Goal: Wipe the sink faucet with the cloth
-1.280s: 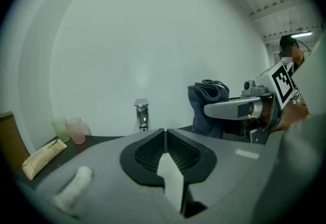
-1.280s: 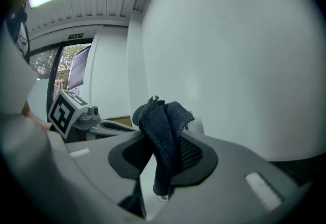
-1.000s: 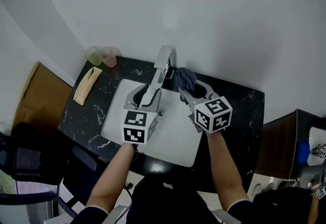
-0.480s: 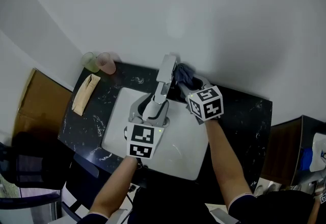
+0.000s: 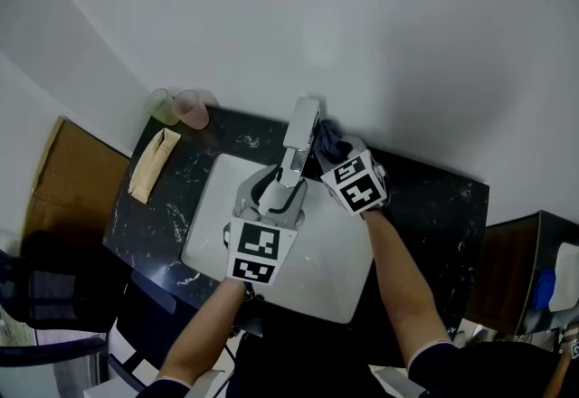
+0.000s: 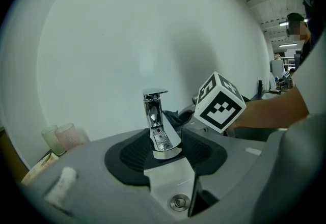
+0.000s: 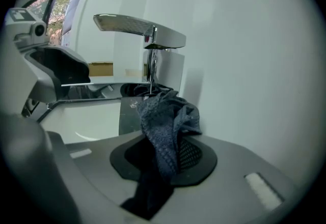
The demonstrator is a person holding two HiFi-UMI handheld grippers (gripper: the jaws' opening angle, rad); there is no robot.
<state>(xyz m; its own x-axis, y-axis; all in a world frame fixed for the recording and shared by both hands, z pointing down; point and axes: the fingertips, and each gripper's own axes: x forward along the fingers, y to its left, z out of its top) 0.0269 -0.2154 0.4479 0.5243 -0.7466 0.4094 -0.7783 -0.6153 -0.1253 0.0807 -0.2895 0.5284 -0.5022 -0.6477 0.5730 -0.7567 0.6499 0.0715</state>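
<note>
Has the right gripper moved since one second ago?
Yes. The right gripper has moved from over the right side of the sink back toward the faucet; its jaws have just been closing on the cloth.

Soft, flat indoor light, kinda dim overall. Both gripper views bend hard at the edges, with dark corners. The faucet (image 6: pixel 153 116) chrome catches small glints, and there's a faint shadow on the wall (image 6: pixel 102 39).

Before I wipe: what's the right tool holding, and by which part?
The cloth, pinched at its bunched middle; the right tool has just closed its jaws further on it, top end free.
</note>
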